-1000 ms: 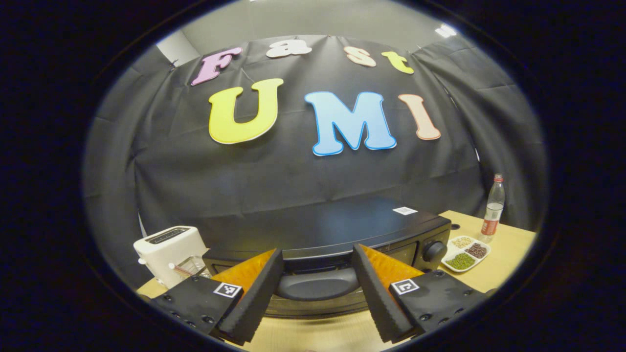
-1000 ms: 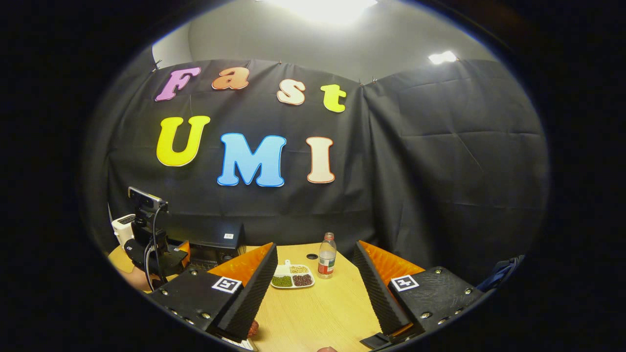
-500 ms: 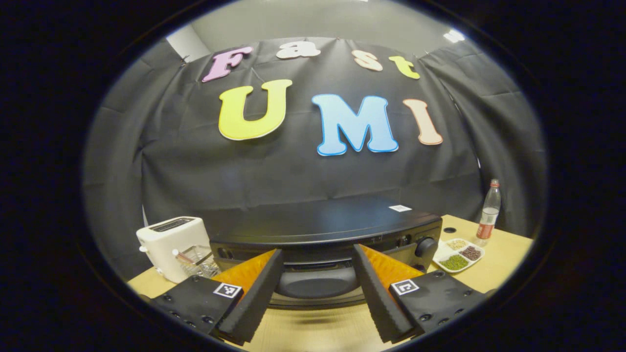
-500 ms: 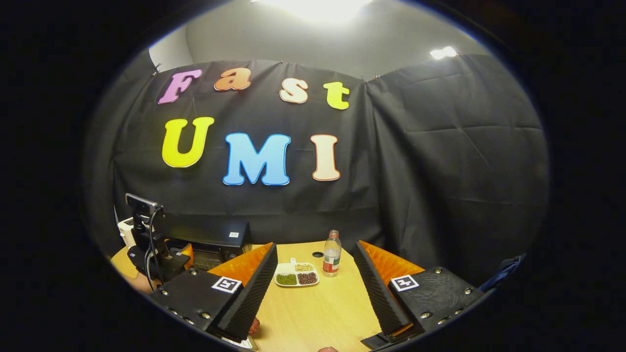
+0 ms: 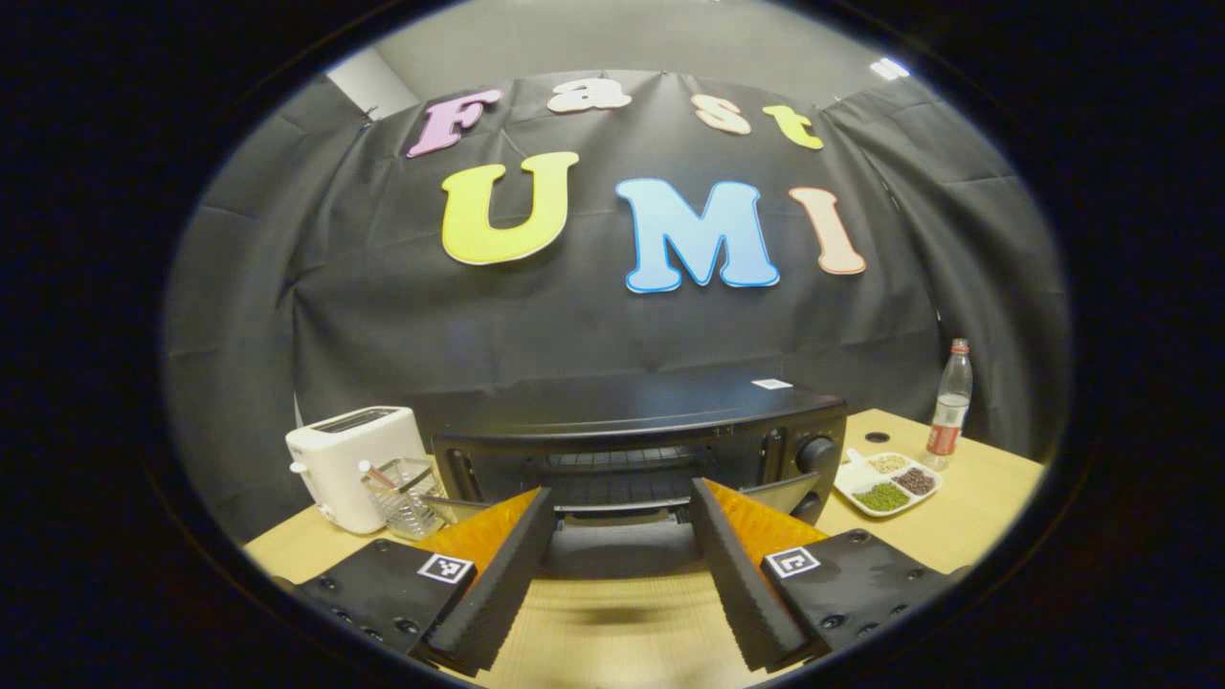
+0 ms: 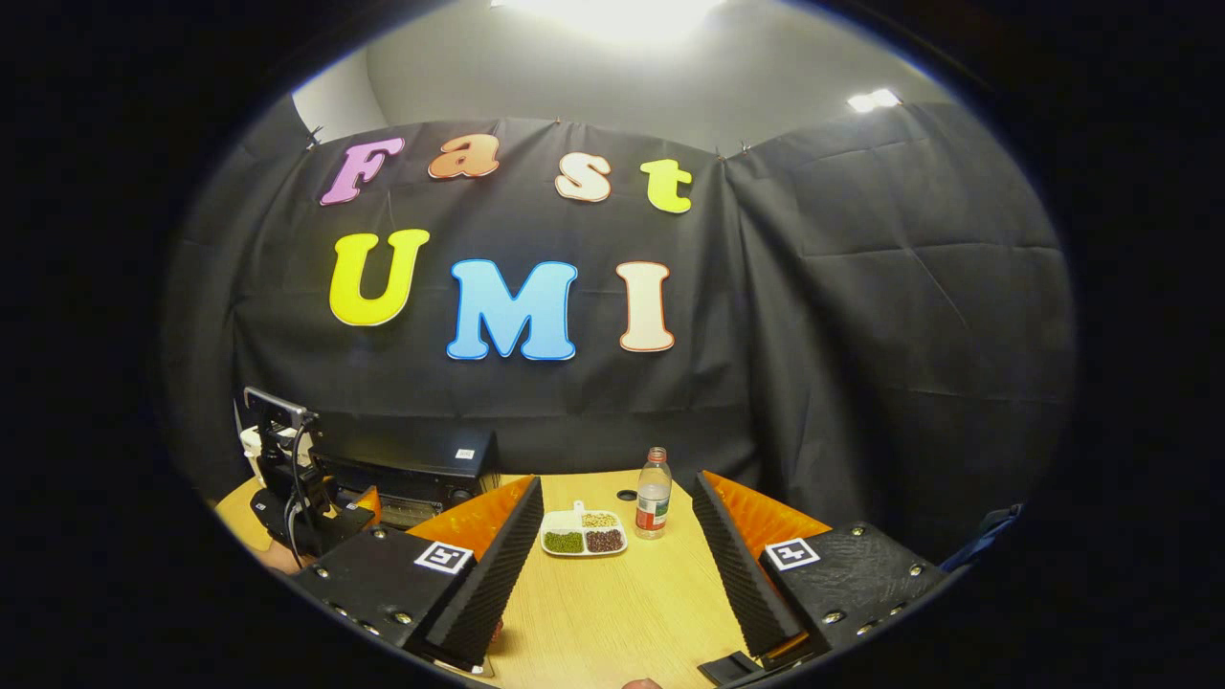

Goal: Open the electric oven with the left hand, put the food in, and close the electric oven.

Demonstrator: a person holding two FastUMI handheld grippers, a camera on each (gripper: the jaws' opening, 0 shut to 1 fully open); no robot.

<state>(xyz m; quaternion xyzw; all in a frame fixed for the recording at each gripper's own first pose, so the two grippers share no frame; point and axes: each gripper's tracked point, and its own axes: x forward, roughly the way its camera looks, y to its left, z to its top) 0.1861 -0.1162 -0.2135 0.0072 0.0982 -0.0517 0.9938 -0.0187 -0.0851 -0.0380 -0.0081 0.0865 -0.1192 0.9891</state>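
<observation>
The black electric oven (image 5: 632, 421) stands straight ahead in the left gripper view. Its door (image 5: 622, 553) is swung down and out, and the wire rack (image 5: 622, 467) inside shows. My left gripper (image 5: 622, 490) is open, its fingers standing either side of the lowered door's top edge and handle without pressing on it. In the right gripper view, my right gripper (image 6: 618, 480) is open above the wooden table (image 6: 622, 612), nothing between its fingers. A small reddish bit (image 6: 496, 628) peeks out beside its left finger; I cannot tell what it is. The oven (image 6: 412, 461) and the left gripper (image 6: 311, 502) sit at the far left.
A white toaster (image 5: 349, 464) and a wire holder (image 5: 402, 488) stand left of the oven. Right of it lie a divided white dish of beans (image 5: 885, 483) and a clear bottle with a red label (image 5: 947, 407). The black cloth wall is close behind.
The oven door has swung from shut to open and down as my left gripper drew back and lowered. The right gripper barely shifted.
</observation>
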